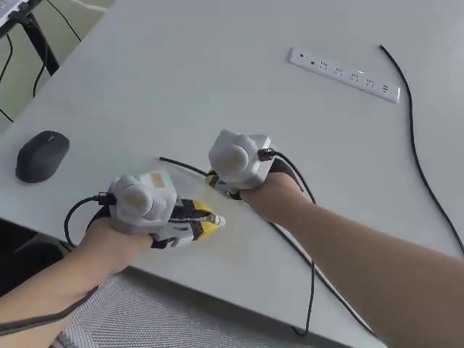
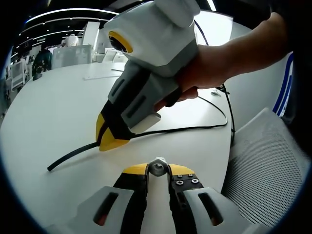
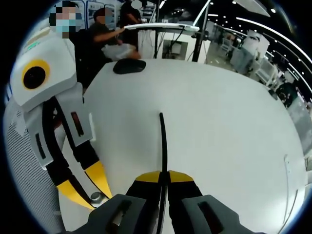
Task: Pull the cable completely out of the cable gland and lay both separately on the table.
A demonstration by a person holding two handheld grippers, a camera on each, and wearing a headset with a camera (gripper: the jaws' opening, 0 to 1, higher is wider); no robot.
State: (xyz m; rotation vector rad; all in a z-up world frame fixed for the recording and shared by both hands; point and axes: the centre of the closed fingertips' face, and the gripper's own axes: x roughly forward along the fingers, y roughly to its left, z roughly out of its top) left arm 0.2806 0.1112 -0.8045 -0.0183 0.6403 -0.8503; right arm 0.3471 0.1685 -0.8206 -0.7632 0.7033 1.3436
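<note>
A small grey cable gland [image 2: 157, 167] sits pinched between the yellow tips of my left gripper [image 2: 157, 170], apart from the cable. The gland [image 3: 96, 197] also shows at the left gripper's tips [image 3: 90, 192] in the right gripper view. My right gripper [image 3: 164, 175] is shut on the thin black cable [image 3: 162, 141], whose free end lies on the white table ahead. In the head view the left gripper [image 1: 210, 221] is near the table's front edge, and the right gripper [image 1: 215, 181] is just beyond it, holding the cable [image 1: 181, 165]. The cable [image 2: 161, 130] trails off toward the edge.
A dark computer mouse [image 1: 42, 154] lies at the left of the table. A white power strip [image 1: 344, 74] is at the far right, with another black lead [image 1: 415, 145] beside it. A mesh chair seat [image 1: 145, 312] is below the front edge.
</note>
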